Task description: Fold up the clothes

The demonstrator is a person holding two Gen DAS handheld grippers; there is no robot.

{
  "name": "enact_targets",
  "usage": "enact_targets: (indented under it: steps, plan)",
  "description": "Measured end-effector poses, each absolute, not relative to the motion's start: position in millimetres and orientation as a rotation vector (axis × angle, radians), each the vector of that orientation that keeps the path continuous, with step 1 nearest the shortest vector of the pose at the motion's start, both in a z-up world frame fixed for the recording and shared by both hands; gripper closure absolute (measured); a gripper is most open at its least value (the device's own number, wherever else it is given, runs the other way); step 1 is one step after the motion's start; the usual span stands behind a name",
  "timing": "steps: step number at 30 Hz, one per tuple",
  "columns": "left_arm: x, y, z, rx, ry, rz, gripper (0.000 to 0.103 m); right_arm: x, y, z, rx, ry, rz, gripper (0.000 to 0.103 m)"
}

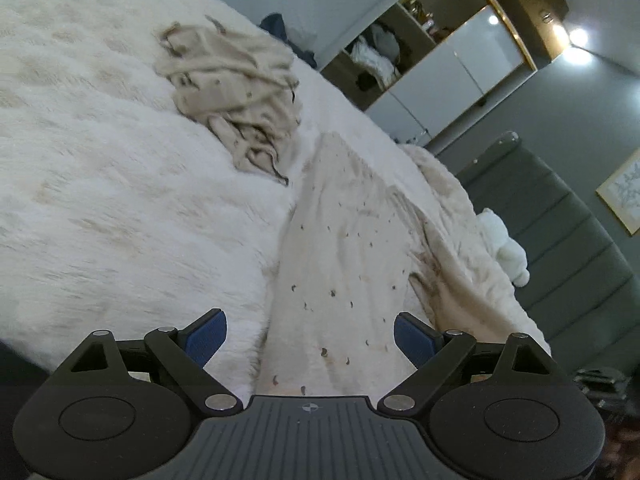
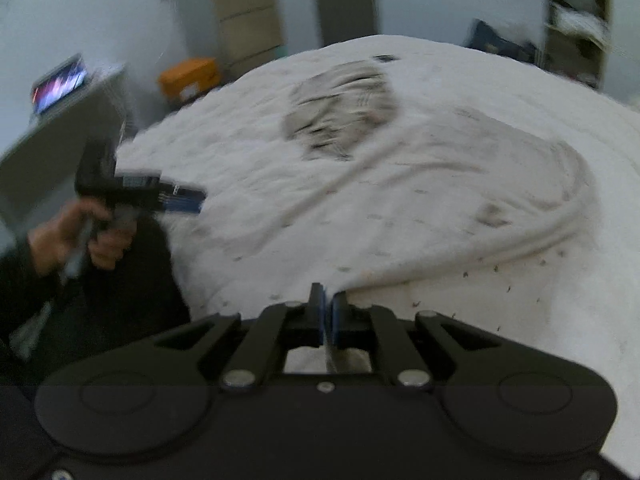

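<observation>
A white garment with small dark spots (image 1: 348, 248) lies spread on the bed, and my left gripper (image 1: 310, 332) hovers open above its near end with nothing between the blue pads. In the right wrist view the same garment (image 2: 440, 184) rises in a fold toward my right gripper (image 2: 326, 312), which is shut on its edge. A crumpled beige garment (image 1: 236, 92) sits farther back on the bed, blurred in the right wrist view (image 2: 340, 112). The left gripper (image 2: 192, 200) also shows there, held by a hand (image 2: 60, 240) at the bed's left edge.
The fluffy white blanket (image 1: 100, 160) covers the bed. A white plush toy (image 1: 504, 244) leans by the grey headboard (image 1: 560, 220). An open wardrobe (image 1: 400, 52) stands behind. An orange box (image 2: 188, 76) and a lit laptop (image 2: 60, 84) sit left of the bed.
</observation>
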State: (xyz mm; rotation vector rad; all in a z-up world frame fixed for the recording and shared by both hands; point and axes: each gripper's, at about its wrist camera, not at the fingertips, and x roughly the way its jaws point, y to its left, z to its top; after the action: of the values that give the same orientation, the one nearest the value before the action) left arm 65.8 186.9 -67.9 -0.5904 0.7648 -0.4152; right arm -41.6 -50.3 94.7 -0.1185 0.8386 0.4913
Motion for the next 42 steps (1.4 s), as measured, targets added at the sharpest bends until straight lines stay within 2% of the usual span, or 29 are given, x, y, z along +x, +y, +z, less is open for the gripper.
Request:
enact_targets:
  steps: [6, 9, 13, 15, 16, 17, 21, 23, 26, 27, 30, 31, 32, 33, 34, 39, 40, 42]
  plan:
    - [49.3, 190.3, -63.5, -0.549, 0.769, -0.454, 0.014, -42.3, 40.9, 55.9, -0.266, 0.888, 0.592, 0.1]
    - [50.6, 178.0, -67.9, -0.517, 0.814, -0.502, 0.014, -42.9, 69.5, 26.6, -0.347, 0.917, 0.607, 0.09]
    - [60.9, 154.7, -78.4, -0.5, 0.888, -0.577, 0.016, -44.7, 35.4, 16.6, -0.169, 0.998, 0.649, 0.085]
    - [65.8, 141.8, -87.9, -0.498, 0.932, -0.624, 0.023, -45.2, -4.6, 17.2, 0.006, 1.032, 0.592, 0.084]
    - [68.3, 134.9, -93.2, -0.498, 0.956, -0.646, 0.035, -46.3, -24.3, 14.7, 0.071, 1.043, 0.538, 0.084]
    - [70.8, 128.0, -98.6, -0.497, 0.979, -0.669, 0.043, -47.5, -43.6, 11.6, 0.132, 1.053, 0.481, 0.083]
    - [77.6, 98.8, -115.3, -0.429, 1.055, -0.714, 0.045, -68.6, -92.5, -9.2, 0.201, 1.104, 0.298, 0.08]
    - [78.8, 84.2, -121.0, -0.334, 1.089, -0.708, 0.051, -79.8, -104.4, -21.8, 0.225, 1.129, 0.262, 0.071]
    - [77.5, 70.8, -126.3, -0.261, 1.117, -0.738, 0.058, -81.5, -112.2, -47.2, 0.315, 1.153, 0.257, 0.068]
    - [77.3, 67.7, -127.8, -0.249, 1.124, -0.752, 0.063, -78.6, -113.3, -53.2, 0.351, 1.14, 0.263, 0.068]
    - [77.6, 66.4, -129.4, -0.228, 1.131, -0.754, 0.082, -69.6, -115.9, -67.9, 0.458, 1.08, 0.287, 0.069]
    - [77.9, 67.1, -129.4, -0.226, 1.133, -0.753, 0.091, -66.7, -114.8, -70.9, 0.483, 1.063, 0.303, 0.069]
    - [78.1, 67.8, -129.5, -0.225, 1.135, -0.753, 0.095, -63.6, -113.4, -73.9, 0.506, 1.048, 0.32, 0.069]
    - [78.3, 68.5, -129.6, -0.223, 1.138, -0.752, 0.099, -61.6, -111.7, -74.9, 0.513, 1.053, 0.338, 0.079]
    - [78.1, 69.1, -129.1, -0.22, 1.137, -0.755, 0.099, -59.8, -109.9, -75.5, 0.517, 1.063, 0.356, 0.099]
    - [72.9, 68.9, -117.6, -0.213, 1.103, -0.801, 0.101, -62.2, -109.1, -71.5, 0.549, 1.059, 0.445, 0.101]
    - [72.1, 69.5, -115.5, -0.214, 1.093, -0.802, 0.099, -63.2, -110.5, -70.6, 0.559, 1.058, 0.451, 0.101]
    - [67.9, 66.6, -111.5, -0.145, 1.08, -0.773, 0.086, -64.5, -112.1, -69.8, 0.564, 1.058, 0.45, 0.101]
